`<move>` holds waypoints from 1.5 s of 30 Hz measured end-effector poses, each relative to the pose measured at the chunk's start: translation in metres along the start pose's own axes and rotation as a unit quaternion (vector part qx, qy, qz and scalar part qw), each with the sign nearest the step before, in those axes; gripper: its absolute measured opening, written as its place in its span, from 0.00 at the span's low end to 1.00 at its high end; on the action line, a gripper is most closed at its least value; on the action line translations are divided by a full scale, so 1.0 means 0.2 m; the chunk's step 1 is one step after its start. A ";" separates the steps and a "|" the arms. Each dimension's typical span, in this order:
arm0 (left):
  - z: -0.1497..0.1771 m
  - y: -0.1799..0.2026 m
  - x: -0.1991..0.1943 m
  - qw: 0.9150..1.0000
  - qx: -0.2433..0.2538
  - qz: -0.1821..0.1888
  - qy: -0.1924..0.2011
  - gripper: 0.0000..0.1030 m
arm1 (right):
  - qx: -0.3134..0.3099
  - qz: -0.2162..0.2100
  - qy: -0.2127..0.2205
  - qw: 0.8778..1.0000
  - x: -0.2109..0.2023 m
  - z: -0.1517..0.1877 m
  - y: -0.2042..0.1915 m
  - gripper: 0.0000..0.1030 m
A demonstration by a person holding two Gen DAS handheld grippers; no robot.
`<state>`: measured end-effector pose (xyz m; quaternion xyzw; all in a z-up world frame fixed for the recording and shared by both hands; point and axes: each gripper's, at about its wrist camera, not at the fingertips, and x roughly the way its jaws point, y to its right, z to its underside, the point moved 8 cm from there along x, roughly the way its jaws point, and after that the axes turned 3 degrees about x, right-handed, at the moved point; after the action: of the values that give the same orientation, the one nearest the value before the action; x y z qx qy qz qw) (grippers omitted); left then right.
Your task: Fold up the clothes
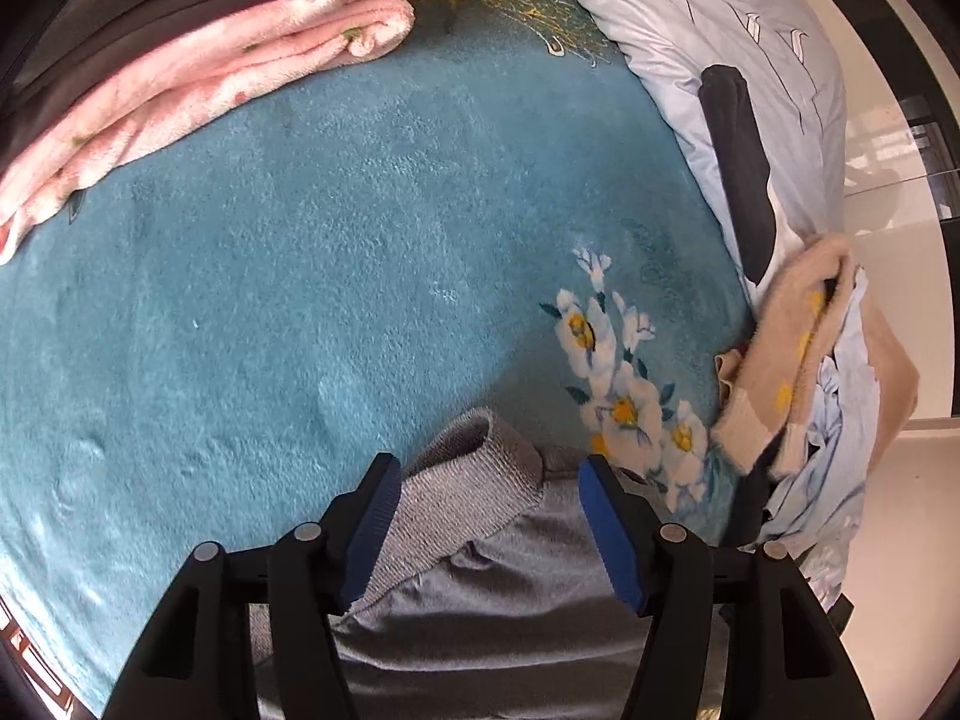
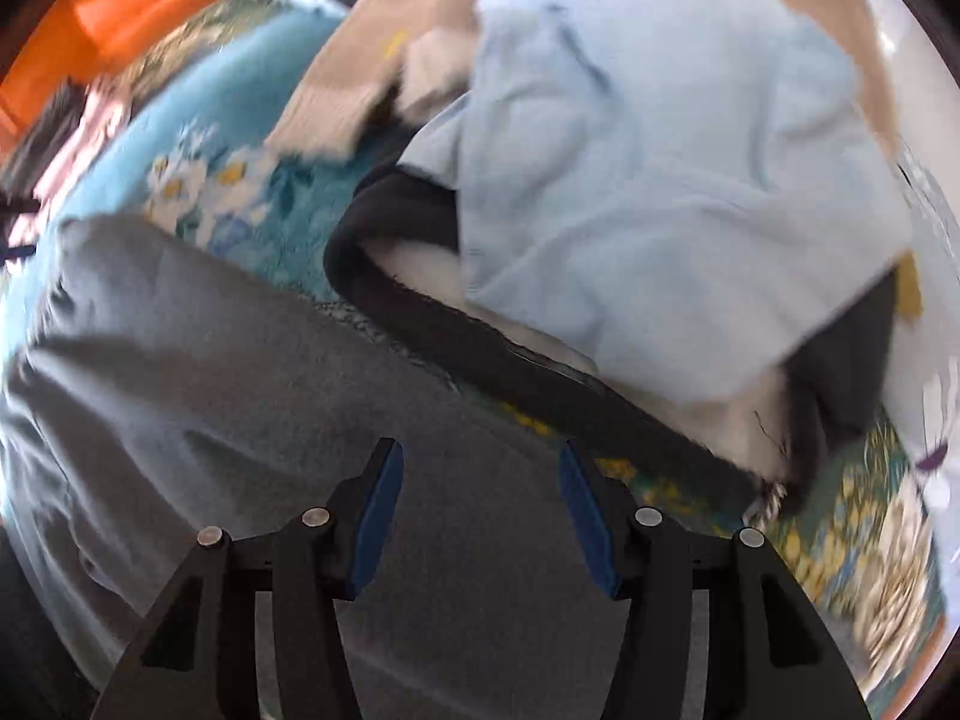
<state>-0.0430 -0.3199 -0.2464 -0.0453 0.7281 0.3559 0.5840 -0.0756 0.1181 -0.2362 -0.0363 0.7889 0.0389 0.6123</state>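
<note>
1. Grey garment (image 1: 480, 576), lying on the teal blanket (image 1: 300, 300) beneath both tools; its folding looks unfinished.
2. Left gripper (image 1: 489, 525), jaws spread over the ribbed cuff, pinching nothing.
3. Right gripper (image 2: 480, 516), jaws spread, empty (view blurred).
4. Folded pink stack (image 1: 198, 78): apparently done.
5. Heap of beige and pale-blue clothes (image 2: 648, 150): still to fold.

We see a teal blanket (image 1: 300, 276) with white-and-yellow flower print, a plain grey garment (image 1: 480, 588) with ribbed cuff, pink fleece (image 1: 198, 60) with small flecks, a beige knit (image 1: 780, 348) with yellow spots, a pale blue shirt (image 2: 660, 180), and a black garment (image 2: 420, 300). Gripper pads (image 1: 612, 528) are blue.
</note>
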 end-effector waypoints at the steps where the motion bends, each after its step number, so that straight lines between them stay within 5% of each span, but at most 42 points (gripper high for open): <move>1: -0.01 0.00 0.02 1.000 -0.004 0.006 -0.006 0.64 | -0.007 -0.001 -0.007 1.000 0.02 0.00 -0.01 0.54; 8: -0.01 0.01 0.15 0.999 -0.013 0.028 -0.034 0.57 | -0.034 0.008 -0.042 0.998 0.09 0.02 -0.08 0.50; 10: 0.00 0.00 0.17 0.999 -0.005 0.013 -0.039 0.35 | -0.034 0.010 -0.046 0.998 0.09 0.03 -0.09 0.41; 13: 0.01 0.02 0.14 0.999 0.026 0.004 -0.027 0.25 | -0.038 0.023 -0.052 0.998 0.09 0.04 -0.09 0.26; 15: 0.02 0.07 0.10 0.998 0.060 -0.004 -0.012 0.13 | -0.042 0.032 -0.056 0.997 0.09 0.05 -0.10 0.07; 22: 0.03 0.19 -0.12 0.993 0.110 0.021 0.042 0.09 | -0.019 0.048 -0.027 0.998 -0.02 0.09 -0.11 0.02; 33: 0.34 0.06 -0.68 0.971 0.156 0.124 0.133 0.09 | 0.000 0.048 0.083 0.995 -0.67 0.36 -0.18 0.02; 37: 0.47 -0.19 -0.76 0.973 0.106 0.134 0.156 0.03 | -0.042 0.057 0.077 0.995 -0.82 0.68 -0.41 0.02; 41: 0.61 -0.49 -0.65 0.985 0.005 0.109 0.134 0.03 | -0.051 0.029 0.015 0.998 -0.66 0.99 -0.59 0.02; 45: 0.80 -0.59 -0.57 0.987 -0.048 0.110 0.107 0.03 | -0.039 0.020 -0.019 0.999 -0.52 1.12 -0.64 0.02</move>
<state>0.1801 -0.3564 -0.2105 -0.0309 0.7689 0.4457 0.4575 0.1785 0.0146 -0.1933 -0.0437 0.7757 0.0827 0.6241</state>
